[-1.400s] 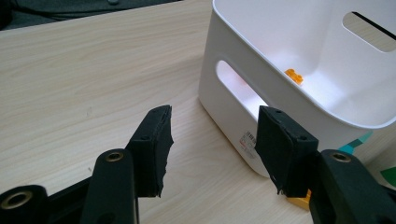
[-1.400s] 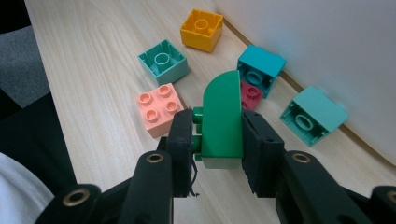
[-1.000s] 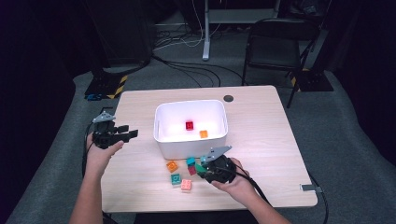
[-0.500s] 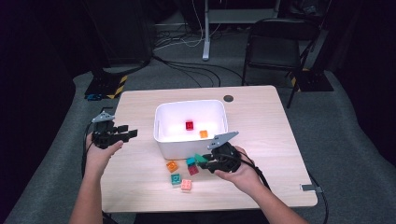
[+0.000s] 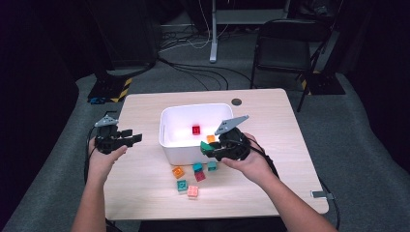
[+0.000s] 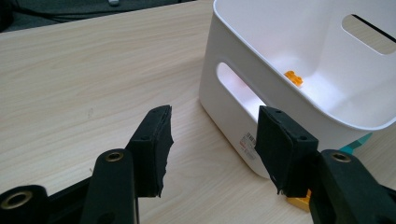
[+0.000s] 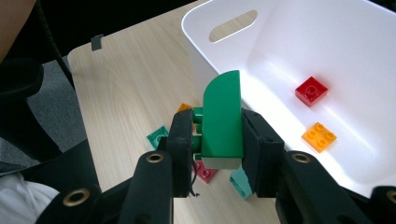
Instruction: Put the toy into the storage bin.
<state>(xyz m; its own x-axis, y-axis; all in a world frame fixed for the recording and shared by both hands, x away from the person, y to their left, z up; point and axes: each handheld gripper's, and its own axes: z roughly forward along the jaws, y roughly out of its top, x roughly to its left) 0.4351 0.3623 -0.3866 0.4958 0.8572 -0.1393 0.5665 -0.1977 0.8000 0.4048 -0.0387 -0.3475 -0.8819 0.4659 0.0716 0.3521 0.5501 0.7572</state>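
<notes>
Your right gripper (image 7: 215, 135): jaws clamped on a green brick (image 7: 223, 116), curved at its top end, held upright over the table (image 5: 145, 111) at the near rim of the bin (image 5: 169, 126); in the high view it (image 5: 212, 147) sits at the bin's front right corner, your hand under it.

Your left gripper (image 6: 212, 140): jaws apart, nothing between them, pointing at the bin's (image 6: 243, 56) slotted side wall; in the high view it (image 5: 130, 138) hovers at the table's left edge, well apart from the bin.

Loose bricks on the table, just before the bin: pink (image 5: 193, 191), green (image 5: 182, 184), orange (image 5: 178, 172), dark red (image 5: 199, 176), two teal (image 5: 212, 166).

Inside the bin: orange brick (image 7: 319, 136), nearer; red brick (image 7: 311, 90), farther.

Beyond the bin: dark round disc (image 5: 236, 102) at the far edge. Off the table: black chair (image 5: 285, 48), floor cables.
</notes>
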